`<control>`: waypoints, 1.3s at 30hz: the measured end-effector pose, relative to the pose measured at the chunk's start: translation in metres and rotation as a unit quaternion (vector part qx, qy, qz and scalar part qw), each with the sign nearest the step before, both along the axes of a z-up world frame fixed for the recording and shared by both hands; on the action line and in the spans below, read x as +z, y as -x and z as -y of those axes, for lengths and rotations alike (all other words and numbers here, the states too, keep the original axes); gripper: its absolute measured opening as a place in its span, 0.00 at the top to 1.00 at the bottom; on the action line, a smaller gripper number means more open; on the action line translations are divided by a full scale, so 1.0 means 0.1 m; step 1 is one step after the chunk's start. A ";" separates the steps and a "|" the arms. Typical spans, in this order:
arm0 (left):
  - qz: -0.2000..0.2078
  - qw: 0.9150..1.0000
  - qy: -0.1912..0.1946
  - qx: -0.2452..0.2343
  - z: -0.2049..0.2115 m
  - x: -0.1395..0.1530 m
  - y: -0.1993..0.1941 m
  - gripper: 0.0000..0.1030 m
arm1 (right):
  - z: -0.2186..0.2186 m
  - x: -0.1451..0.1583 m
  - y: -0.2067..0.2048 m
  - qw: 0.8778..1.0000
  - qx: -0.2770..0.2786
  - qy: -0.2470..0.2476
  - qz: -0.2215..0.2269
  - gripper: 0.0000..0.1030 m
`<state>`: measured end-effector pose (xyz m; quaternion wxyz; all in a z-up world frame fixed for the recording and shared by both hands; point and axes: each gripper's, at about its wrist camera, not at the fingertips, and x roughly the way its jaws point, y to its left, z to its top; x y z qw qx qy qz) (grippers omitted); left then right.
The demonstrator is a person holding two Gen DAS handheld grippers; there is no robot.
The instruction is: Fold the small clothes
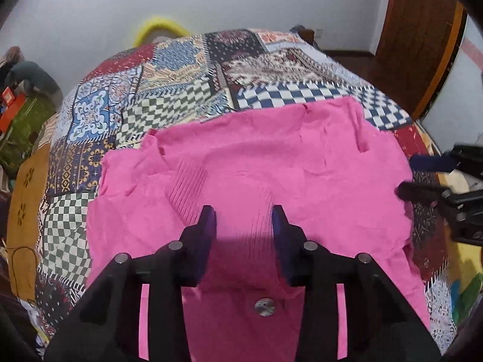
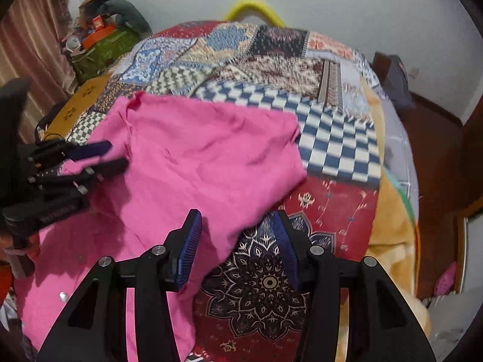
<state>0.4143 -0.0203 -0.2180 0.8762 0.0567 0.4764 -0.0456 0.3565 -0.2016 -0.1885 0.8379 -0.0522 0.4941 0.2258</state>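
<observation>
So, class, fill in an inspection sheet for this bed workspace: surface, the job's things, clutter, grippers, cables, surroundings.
Surface: patchwork quilt covering a bed, many patterned panels.
Job's things: pink garment spread on the quilt, wrinkled; a button shows near its close edge.
Clutter: nothing seen on the quilt besides the garment.
Grippers: left gripper above the garment's middle, jaws apart, nothing pinched. Right gripper over the garment's right edge, jaws apart, cloth edge lying between them, not clamped.
Cables: thin dark cord at the bed's left side.
Surroundings: pale wall, yellow curved object behind the bed, heaped side stand, curtain, wooden door.
</observation>
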 end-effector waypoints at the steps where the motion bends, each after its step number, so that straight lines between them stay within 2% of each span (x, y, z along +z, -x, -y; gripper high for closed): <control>1: 0.004 1.000 0.001 0.004 -0.04 0.02 0.03 0.65 | -0.01 -0.04 0.00 1.000 0.002 0.002 -0.004 0.56; 4: 0.012 1.000 -0.007 0.028 -0.27 0.08 0.13 0.66 | -0.03 -0.11 0.03 1.000 0.008 0.009 0.000 0.56; 7: -0.009 0.999 0.000 0.045 -0.61 0.05 0.24 0.66 | -0.04 -0.08 0.04 1.000 0.015 0.015 0.000 0.56; 10: -0.020 0.998 -0.016 0.063 -0.93 0.02 0.34 0.66 | -0.02 0.00 0.02 1.000 0.020 0.015 -0.002 0.56; 12: -0.021 0.997 -0.020 0.078 -1.16 0.04 0.36 0.64 | -0.01 0.07 0.00 1.000 0.020 0.013 0.010 0.56; 13: -0.020 0.996 -0.017 0.086 -1.26 0.06 0.34 0.60 | 0.00 0.11 -0.02 1.000 0.019 0.011 0.015 0.56; 14: -0.019 0.995 -0.011 0.093 -1.37 0.08 0.31 0.53 | 0.00 0.14 -0.05 1.000 0.018 0.010 0.019 0.56; 16: -0.014 0.995 -0.003 0.102 -1.52 0.11 0.22 0.46 | 0.00 0.19 -0.12 0.999 0.014 0.010 0.027 0.56; 20: -0.018 0.995 0.007 0.103 -1.69 0.09 -0.14 0.43 | -0.02 0.24 -0.35 0.999 0.004 0.012 0.034 0.56; 24: -0.018 0.993 0.012 0.113 -1.81 -0.04 -0.49 0.40 | -0.02 0.15 -0.62 0.999 -0.013 0.010 0.033 0.56; 28: -0.046 0.991 0.063 0.107 -1.87 -0.33 -0.79 0.36 | -0.04 -0.02 -0.88 0.999 -0.028 0.004 0.017 0.56; 30: -0.065 0.990 0.076 0.095 -1.82 -0.47 -0.88 0.36 | -0.05 -0.10 -0.99 0.999 -0.036 -0.004 0.010 0.56; 33: -0.049 0.989 0.100 0.093 -1.80 -0.48 -0.91 0.36 | -0.10 -0.15 -1.06 0.999 -0.037 -0.018 0.019 0.58; 34: -0.051 0.988 0.110 0.092 -1.81 -0.49 -0.93 0.39 | -0.13 -0.14 -1.05 0.999 -0.034 -0.024 0.027 0.68; 35: -0.050 0.988 0.117 0.089 -1.80 -0.48 -0.93 0.52 | -0.17 -0.14 -1.04 0.999 -0.026 -0.025 0.026 0.83; 36: -0.049 0.988 0.120 0.086 -1.78 -0.48 -0.94 0.60 | -0.20 -0.14 -1.04 0.999 -0.019 -0.022 0.023 0.88; 38: -0.042 0.990 0.101 0.084 -1.74 -0.43 -0.93 0.90 | -0.27 -0.14 -1.00 1.000 -0.003 -0.013 0.024 0.93; 39: -0.038 0.992 0.090 0.081 -1.72 -0.40 -0.92 0.93 | -0.29 -0.13 -0.99 1.000 0.005 -0.006 0.028 0.93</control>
